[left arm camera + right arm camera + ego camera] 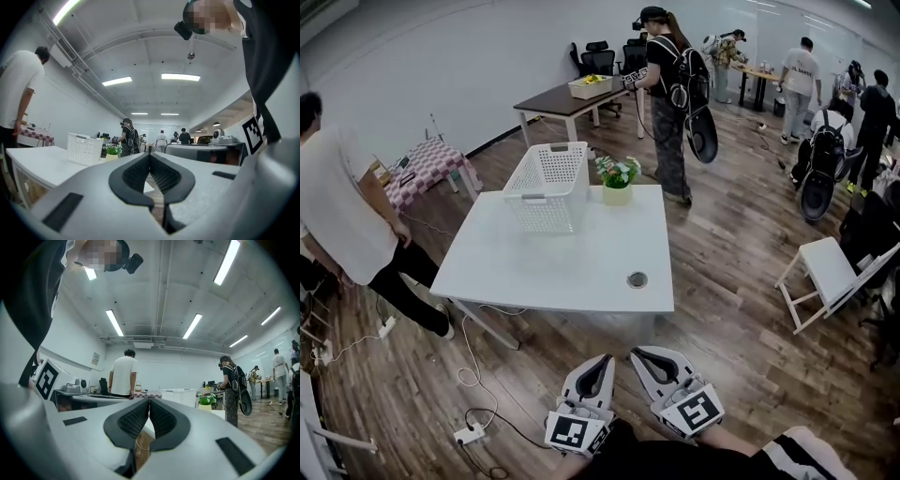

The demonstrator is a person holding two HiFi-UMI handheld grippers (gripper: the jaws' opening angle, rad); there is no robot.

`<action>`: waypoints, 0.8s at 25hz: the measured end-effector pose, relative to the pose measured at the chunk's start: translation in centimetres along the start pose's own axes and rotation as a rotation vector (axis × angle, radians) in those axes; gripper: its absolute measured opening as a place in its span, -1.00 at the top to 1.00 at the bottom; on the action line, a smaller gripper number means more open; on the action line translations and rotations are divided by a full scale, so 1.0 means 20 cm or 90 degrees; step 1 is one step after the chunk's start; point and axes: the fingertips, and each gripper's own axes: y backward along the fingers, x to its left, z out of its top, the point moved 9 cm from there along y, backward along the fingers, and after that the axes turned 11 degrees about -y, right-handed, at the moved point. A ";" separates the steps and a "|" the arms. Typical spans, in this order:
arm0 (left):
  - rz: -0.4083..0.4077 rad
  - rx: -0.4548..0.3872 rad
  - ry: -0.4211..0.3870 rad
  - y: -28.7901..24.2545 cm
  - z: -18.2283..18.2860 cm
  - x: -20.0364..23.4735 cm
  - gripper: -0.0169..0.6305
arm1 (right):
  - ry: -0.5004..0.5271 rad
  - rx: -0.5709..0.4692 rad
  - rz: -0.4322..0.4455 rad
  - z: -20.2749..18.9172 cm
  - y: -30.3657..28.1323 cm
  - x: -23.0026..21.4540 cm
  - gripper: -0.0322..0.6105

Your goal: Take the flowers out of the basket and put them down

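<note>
Flowers (617, 172) beyond left tongs (602, 359), right tongs (637, 353).

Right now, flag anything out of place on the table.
Nothing is spilled or tipped. The flower pot stands upright beside the basket, not in it; the basket sits upright on the table.

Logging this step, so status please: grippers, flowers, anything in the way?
Left gripper and right gripper shut, empty, held short of table. Flowers potted, standing on table beside basket, not in it. Path to them clear.
</note>
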 end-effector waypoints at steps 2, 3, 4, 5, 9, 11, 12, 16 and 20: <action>0.011 0.001 0.008 0.05 0.01 -0.14 0.93 | -0.002 0.008 0.005 0.00 0.14 0.01 0.84; 0.013 0.001 0.009 0.07 0.01 -0.20 0.93 | -0.003 0.010 0.008 0.01 0.20 0.02 0.84; 0.014 0.001 0.008 0.10 0.02 -0.26 0.93 | -0.004 0.010 0.010 0.01 0.26 0.03 0.84; 0.015 0.002 0.006 0.12 0.02 -0.32 0.93 | -0.004 0.009 0.012 0.01 0.31 0.04 0.84; 0.030 0.008 0.004 0.23 0.05 -0.48 0.93 | -0.013 0.009 0.031 0.01 0.45 0.10 0.84; 0.034 0.010 0.002 0.28 0.06 -0.51 0.93 | -0.016 0.009 0.039 0.01 0.48 0.15 0.84; 0.033 0.010 0.001 0.30 0.07 -0.51 0.93 | -0.015 0.009 0.042 0.01 0.49 0.17 0.84; 0.019 0.007 -0.004 0.35 0.10 -0.51 0.93 | -0.005 0.005 0.046 0.03 0.50 0.26 0.84; 0.002 0.011 0.005 0.40 0.14 -0.47 0.93 | 0.002 0.006 0.035 0.07 0.49 0.34 0.84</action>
